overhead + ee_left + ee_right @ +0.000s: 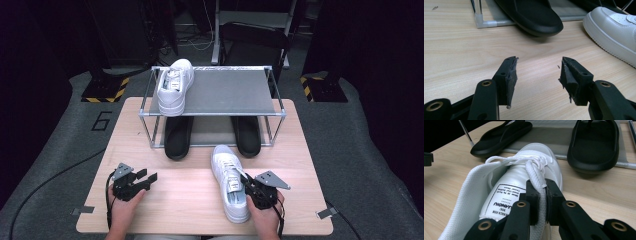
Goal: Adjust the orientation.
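Observation:
A white sneaker (228, 181) lies on the wooden table (185, 200) at the front right, toe pointing away. My right gripper (248, 186) is shut on its white shoelace (538, 185), beside the printed tongue (505, 198). A second white sneaker (175, 86) rests on the top shelf of the metal rack (222, 92), at its left. My left gripper (149, 176) hovers open over bare wood at the front left, its pads (511, 75) wide apart with nothing between them.
Two black slippers (178, 136) (247, 134) lie on the rack's lower level, toes sticking out toward me. The rack's legs (479, 15) stand on the table's far half. Dark floor and equipment frames surround the table.

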Available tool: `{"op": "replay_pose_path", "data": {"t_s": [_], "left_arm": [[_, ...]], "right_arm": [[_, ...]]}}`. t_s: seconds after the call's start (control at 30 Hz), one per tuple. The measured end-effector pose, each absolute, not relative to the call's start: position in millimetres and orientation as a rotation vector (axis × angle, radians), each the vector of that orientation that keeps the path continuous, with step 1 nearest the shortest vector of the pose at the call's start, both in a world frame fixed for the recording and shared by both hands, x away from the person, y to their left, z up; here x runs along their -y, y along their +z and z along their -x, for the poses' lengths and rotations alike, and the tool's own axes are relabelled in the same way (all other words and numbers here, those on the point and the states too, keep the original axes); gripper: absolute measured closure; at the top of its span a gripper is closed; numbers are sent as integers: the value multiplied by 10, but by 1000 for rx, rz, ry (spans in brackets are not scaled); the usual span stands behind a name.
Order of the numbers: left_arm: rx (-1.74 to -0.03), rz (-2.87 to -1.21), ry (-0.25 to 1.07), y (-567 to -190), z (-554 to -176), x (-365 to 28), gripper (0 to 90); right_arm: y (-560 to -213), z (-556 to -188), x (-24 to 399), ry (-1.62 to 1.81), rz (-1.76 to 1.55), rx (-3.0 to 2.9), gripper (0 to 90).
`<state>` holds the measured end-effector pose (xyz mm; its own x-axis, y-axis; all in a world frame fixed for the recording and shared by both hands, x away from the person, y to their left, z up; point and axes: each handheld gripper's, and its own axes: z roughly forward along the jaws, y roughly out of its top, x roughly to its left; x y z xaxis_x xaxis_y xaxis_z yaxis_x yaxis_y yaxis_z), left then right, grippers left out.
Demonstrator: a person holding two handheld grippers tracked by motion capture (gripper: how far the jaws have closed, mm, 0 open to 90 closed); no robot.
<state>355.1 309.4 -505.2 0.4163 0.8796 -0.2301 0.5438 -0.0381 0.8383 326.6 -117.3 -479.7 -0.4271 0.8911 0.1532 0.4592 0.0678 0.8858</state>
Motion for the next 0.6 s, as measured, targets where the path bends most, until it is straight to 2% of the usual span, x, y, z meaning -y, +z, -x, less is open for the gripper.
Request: {"op": "replay_pose_path", "data": {"t_s": [0.6], "left_arm": [[-1252,-1709,460,-5066,-3483,-3201,465]], "right_arm": [[-4695,-3279,1227,1358,-1325,-1946,829]]}}
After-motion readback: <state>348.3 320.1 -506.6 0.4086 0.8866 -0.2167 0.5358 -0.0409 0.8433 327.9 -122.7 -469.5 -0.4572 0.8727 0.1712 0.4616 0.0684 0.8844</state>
